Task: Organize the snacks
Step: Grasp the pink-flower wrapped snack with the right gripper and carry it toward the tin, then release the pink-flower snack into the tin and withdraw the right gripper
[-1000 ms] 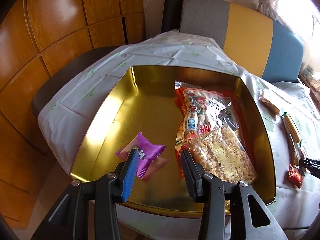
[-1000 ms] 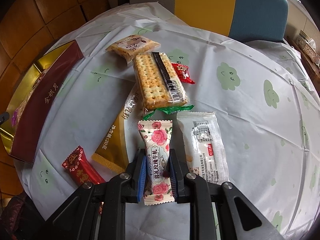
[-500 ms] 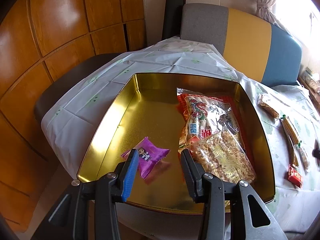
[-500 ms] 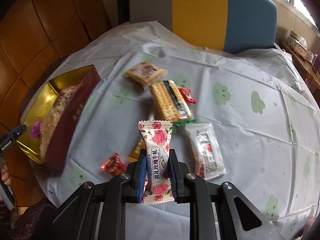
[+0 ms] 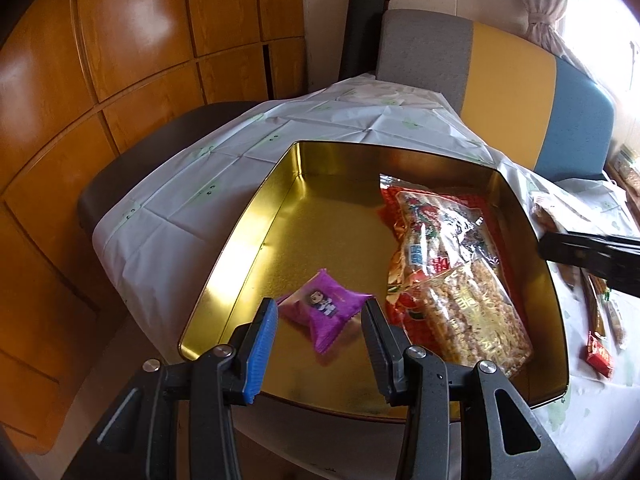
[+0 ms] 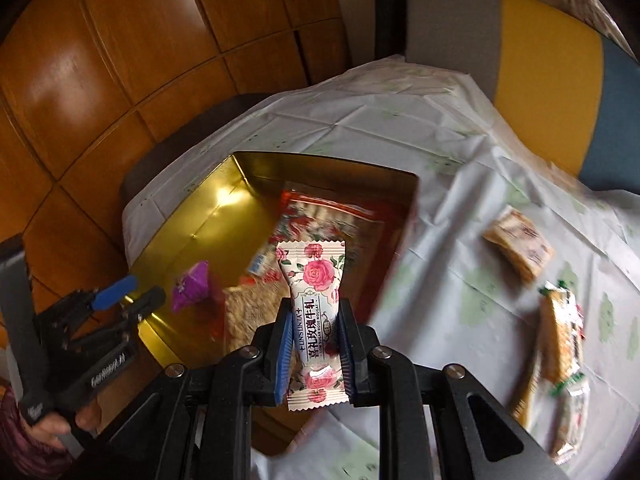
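Right gripper [image 6: 313, 350]: clamped on a rose-printed nougat packet [image 6: 314, 300], which is held upright between the pads above the near edge of the gold tin [image 6: 192, 236].
Left gripper [image 5: 320, 338]: held partly open with nothing between the pads; it is poised over the near part of the tin [image 5: 256, 256], and is also seen at the left of the right wrist view [image 6: 128, 294], gripped by a hand [image 6: 56, 424].
Purple candy packet [image 5: 326, 312]: lying loose on the tin floor, just beyond the left gripper's fingertips.
Large snack bag [image 5: 452, 272]: laid along the right side of the tin, red print at the far end, puffed pieces at the near end.
Loose snacks on the tablecloth [image 6: 460, 240]: a cracker pack [image 6: 520, 246] and several long wrapped packs [image 6: 560, 336] are left outside the tin, to its right.
Small red candy [image 5: 599, 354]: on the cloth, just right of the tin.
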`<state>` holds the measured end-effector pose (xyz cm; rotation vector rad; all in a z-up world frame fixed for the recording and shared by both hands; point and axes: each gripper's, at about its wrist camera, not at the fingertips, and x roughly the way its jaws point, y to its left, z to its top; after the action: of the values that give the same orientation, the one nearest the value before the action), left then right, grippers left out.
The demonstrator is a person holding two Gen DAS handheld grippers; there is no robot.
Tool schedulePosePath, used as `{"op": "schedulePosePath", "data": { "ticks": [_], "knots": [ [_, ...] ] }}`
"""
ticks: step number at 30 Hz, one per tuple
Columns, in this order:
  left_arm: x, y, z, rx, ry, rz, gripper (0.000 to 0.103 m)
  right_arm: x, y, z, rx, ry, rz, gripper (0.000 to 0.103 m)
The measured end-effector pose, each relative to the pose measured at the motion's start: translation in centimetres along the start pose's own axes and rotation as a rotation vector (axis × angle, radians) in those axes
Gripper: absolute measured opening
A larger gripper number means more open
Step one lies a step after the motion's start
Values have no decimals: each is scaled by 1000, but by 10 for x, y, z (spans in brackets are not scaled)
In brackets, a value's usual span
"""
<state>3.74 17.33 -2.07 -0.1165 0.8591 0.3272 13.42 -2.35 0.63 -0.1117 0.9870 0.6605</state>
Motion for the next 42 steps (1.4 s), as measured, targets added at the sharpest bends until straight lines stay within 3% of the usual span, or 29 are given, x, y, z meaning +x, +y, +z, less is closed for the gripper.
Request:
{"op": "schedulePosePath", "data": {
  "ticks": [7,13,28,42],
  "knots": [
    [3,5,-2,-15,9,5,44,43,10,12,-1,64,-10,30],
    [5,4,-3,-12,12,3,44,43,9,1,11,66,-17,30],
    [-5,-16,-4,42,-7,-19,44,-15,-16,-38,-11,-31,-139,31],
    [-15,-44,0,111,-16,-60,44,-65,-105,-84,143,-19,-268,31]
  ]
}}
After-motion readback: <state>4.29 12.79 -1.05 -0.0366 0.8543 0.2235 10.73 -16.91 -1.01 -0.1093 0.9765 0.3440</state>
